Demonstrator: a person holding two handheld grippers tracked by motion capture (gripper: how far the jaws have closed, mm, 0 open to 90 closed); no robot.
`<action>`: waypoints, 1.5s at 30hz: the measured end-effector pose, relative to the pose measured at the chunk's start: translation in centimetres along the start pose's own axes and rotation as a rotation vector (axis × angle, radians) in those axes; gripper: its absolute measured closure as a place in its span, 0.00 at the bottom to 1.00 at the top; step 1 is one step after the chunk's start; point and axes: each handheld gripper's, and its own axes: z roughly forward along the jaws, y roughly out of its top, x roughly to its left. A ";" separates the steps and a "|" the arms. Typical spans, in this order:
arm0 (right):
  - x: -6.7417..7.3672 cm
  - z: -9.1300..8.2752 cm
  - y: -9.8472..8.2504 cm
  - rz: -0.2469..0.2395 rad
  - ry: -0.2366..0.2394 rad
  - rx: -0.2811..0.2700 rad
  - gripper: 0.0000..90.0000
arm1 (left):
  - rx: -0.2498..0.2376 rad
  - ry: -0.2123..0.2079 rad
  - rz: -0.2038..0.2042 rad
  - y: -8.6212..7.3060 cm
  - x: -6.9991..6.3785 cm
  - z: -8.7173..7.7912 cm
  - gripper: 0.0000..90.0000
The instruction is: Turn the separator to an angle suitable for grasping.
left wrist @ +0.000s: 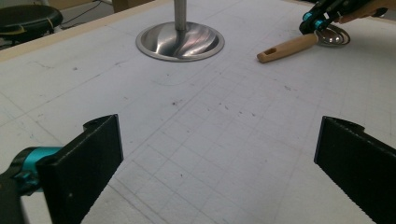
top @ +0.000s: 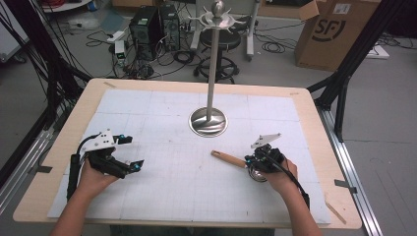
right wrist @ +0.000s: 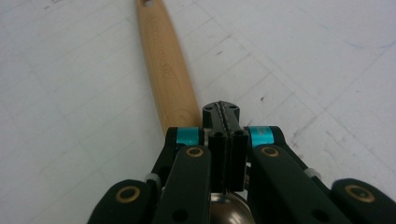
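Right claw (top: 256,163): clenched, jaws meet; whether it pinches the utensil, can't tell.
Left claw (top: 129,153): released, jaws wide, near left edge of surface (top: 74,118).
Utensil (top: 228,159): smooth tapered wooden handle, round shiny metal head under right claw; right half of surface.
Hands: forearms enter from near edge.
Stand (top: 209,120): polished steel disc base, thin pole, centre-far.
Room: bare gridded white mat between claws.

Ladle (right wrist: 166,70) bowl mostly hidden under right hand-held gripper (right wrist: 223,109) (handle tip cropped).
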 end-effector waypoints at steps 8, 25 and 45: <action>0.0 -0.3 0.0 -0.003 0.015 -0.018 0.99 | -0.004 0.001 -0.001 0.0 0.0 -0.1 0.02; -1.8 -4.5 -0.7 0.073 0.093 -0.343 0.75 | -0.051 -0.008 -0.008 0.2 0.2 -0.8 0.02; -2.2 -6.1 -0.7 0.039 0.118 -0.510 0.38 | -0.090 -0.037 -0.018 0.3 0.4 -0.7 0.02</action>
